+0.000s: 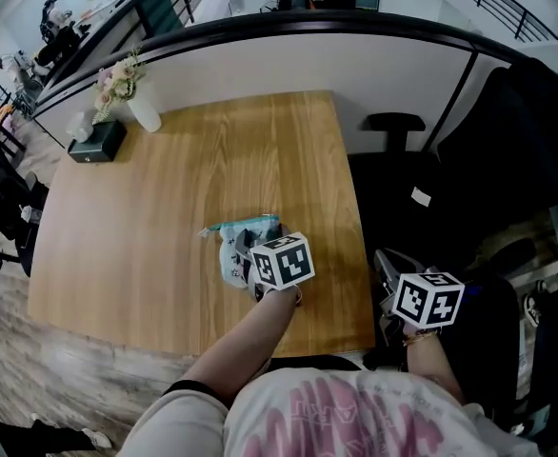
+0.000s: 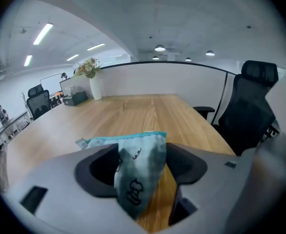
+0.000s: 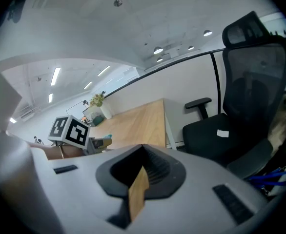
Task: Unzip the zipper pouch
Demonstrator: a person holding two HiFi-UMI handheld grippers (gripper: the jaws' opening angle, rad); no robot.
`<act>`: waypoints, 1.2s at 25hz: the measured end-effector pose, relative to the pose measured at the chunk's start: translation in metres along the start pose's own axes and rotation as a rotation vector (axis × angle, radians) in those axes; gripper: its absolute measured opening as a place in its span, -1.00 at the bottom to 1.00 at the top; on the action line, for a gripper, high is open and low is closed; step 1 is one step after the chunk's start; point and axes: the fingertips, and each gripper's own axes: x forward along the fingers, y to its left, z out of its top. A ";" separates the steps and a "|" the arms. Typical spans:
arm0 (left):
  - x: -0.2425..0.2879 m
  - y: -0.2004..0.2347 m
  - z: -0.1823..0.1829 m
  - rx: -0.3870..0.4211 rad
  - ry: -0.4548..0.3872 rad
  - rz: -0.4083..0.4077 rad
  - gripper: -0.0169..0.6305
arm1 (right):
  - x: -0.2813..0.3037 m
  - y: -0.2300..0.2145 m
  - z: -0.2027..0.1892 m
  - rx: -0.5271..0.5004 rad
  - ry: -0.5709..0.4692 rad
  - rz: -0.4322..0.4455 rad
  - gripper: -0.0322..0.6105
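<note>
The zipper pouch [image 1: 233,248], teal-grey cloth with small black drawings and a teal top edge, lies near the front of the wooden table [image 1: 155,227]. My left gripper [image 1: 248,251] reaches down over it; in the left gripper view the pouch [image 2: 139,152] stands between the two jaws of the left gripper [image 2: 142,173], which are set wide apart and not pressing on it. My right gripper [image 1: 388,267] hangs off the table's right edge, and in the right gripper view the right gripper [image 3: 143,165] is shut with nothing in it.
A white vase of flowers [image 1: 142,109] and a black box [image 1: 97,142] stand at the table's far left corner. A black office chair [image 1: 508,150] sits right of the table, under my right hand. A curved partition [image 1: 355,60] runs behind.
</note>
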 end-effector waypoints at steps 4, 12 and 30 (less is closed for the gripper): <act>0.001 0.005 0.001 -0.028 -0.004 0.015 -0.23 | 0.003 -0.003 0.003 0.017 -0.002 0.004 -0.90; -0.012 0.017 0.003 -0.073 -0.033 -0.032 -0.41 | 0.012 0.021 0.011 -0.002 -0.004 0.059 -0.90; -0.142 0.028 0.027 -0.094 -0.429 -0.432 -0.80 | -0.002 0.111 0.003 -0.135 0.023 0.289 -0.90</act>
